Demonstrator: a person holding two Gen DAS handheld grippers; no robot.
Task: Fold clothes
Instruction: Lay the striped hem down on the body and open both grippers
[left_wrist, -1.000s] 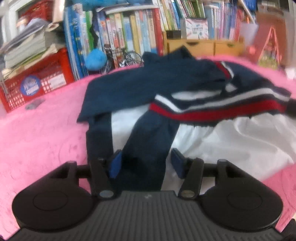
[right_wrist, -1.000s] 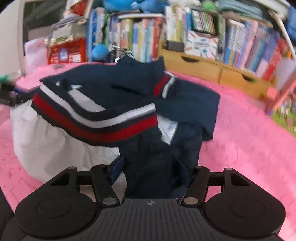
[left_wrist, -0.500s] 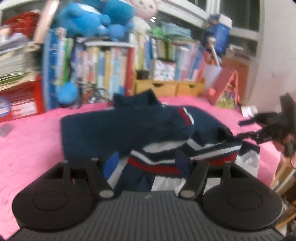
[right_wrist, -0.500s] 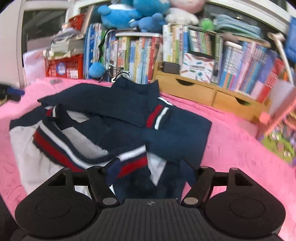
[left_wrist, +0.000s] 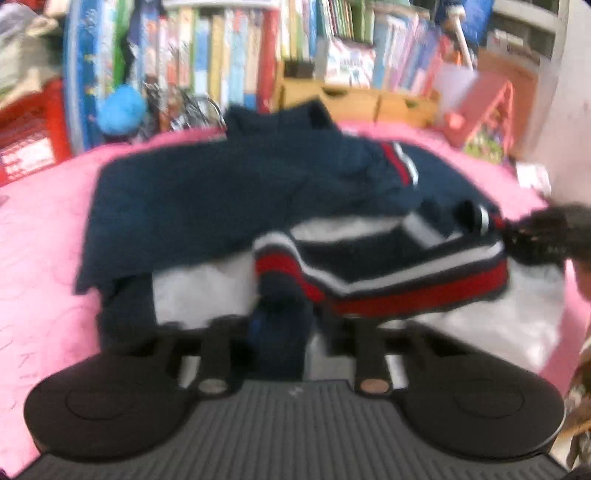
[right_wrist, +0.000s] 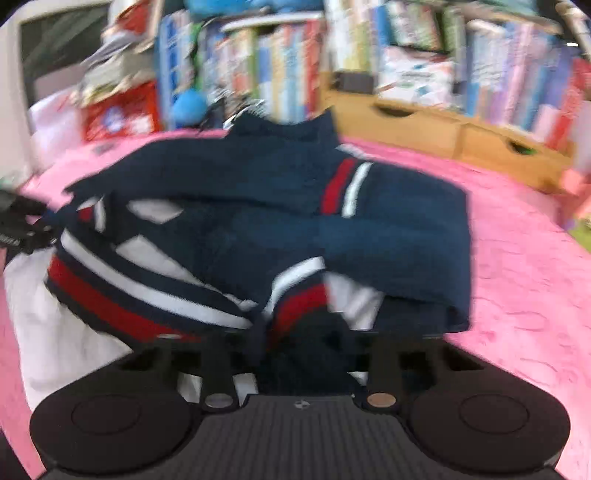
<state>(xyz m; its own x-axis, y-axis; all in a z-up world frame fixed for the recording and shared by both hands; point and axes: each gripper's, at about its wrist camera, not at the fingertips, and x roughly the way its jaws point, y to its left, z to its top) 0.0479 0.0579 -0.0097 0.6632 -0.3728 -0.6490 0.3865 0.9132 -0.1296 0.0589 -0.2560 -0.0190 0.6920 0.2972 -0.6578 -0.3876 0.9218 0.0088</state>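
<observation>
Navy jacket (left_wrist: 229, 206) one, two grippers, left (left_wrist: 280, 332), right (right_wrist: 303, 350), closing, seemingly pinching its hem

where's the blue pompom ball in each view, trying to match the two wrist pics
Left wrist: the blue pompom ball is at the upper left, in front of the books, just past the pink cover.
Right wrist: the ball is upper left of centre, again at the foot of the books.
Shared landmark: the navy jacket's upright collar, which lies right of the ball in both.
</observation>
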